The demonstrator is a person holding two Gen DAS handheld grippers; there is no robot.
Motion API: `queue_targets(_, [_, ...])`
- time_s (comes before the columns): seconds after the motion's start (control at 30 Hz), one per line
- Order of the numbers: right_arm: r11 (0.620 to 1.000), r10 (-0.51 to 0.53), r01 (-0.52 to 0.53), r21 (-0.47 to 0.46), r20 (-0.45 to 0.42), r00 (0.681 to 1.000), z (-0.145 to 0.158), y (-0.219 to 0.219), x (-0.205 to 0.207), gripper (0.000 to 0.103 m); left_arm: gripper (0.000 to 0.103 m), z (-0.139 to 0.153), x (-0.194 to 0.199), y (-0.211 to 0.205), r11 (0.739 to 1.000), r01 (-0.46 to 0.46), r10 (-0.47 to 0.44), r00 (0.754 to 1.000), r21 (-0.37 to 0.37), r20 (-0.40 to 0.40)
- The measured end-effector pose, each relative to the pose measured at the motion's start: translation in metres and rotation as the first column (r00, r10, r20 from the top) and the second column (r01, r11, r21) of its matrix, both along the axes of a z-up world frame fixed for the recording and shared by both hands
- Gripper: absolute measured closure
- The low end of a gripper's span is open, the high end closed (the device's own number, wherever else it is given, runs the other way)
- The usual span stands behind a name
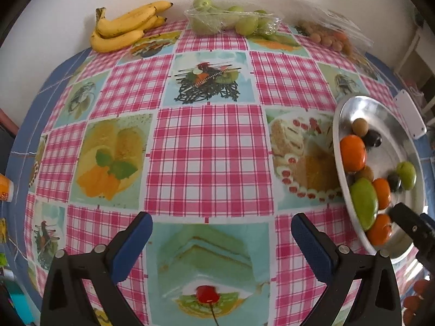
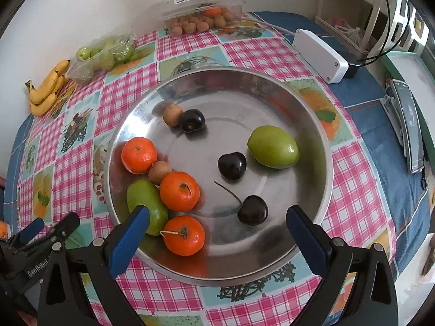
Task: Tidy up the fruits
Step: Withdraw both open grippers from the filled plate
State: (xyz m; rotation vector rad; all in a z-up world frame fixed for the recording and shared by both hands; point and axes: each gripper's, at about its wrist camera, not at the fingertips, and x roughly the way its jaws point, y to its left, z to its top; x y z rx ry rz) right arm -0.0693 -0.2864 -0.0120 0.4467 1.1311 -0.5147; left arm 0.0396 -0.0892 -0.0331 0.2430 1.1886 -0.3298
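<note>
Right tongs [image 2: 217, 225] gape wide and empty over the tray's [image 2: 323, 125] near rim; left tongs [image 1: 221, 233] likewise. Stemmed cherry [image 2: 252, 210]: light, slippery, bruisable, best pinched across its body.

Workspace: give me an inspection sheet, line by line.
Surface: checked tablecloth over blue cloth.
Job's things: metal bowl holds three oranges, two green fruits, three dark cherries, two small brown fruits; bananas, green fruit pack and brown fruit box by the wall.
Clutter: white box.
Grippers: left gripper and right gripper, jaws open, empty.
Cables: black cable at far right.
Surroundings: white wall, shelving.
</note>
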Motion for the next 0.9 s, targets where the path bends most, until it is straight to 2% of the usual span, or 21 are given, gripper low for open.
queue_targets(0.23, [1.000,-0.003,0.003,0.017,0.016,1.000,0.000,0.006,-0.007,0.003,0.000,0.007,-0.013,0.003,0.996,0.012,-0.023,0.993,0.093,0.118])
queue_targets(0.37, [1.000,-0.015,0.014,0.018,0.022,1.000,0.003,0.010,-0.011,0.003,0.000,0.012,-0.018,0.010,0.990,-0.035,0.013,0.987,0.135,0.162])
queue_targets(0.9, [0.998,0.045,-0.044,-0.037,0.021,0.999,0.018,0.040,-0.038,0.003,0.000,0.028,-0.036,0.043,0.995,-0.087,0.080,0.988,0.044,0.134])
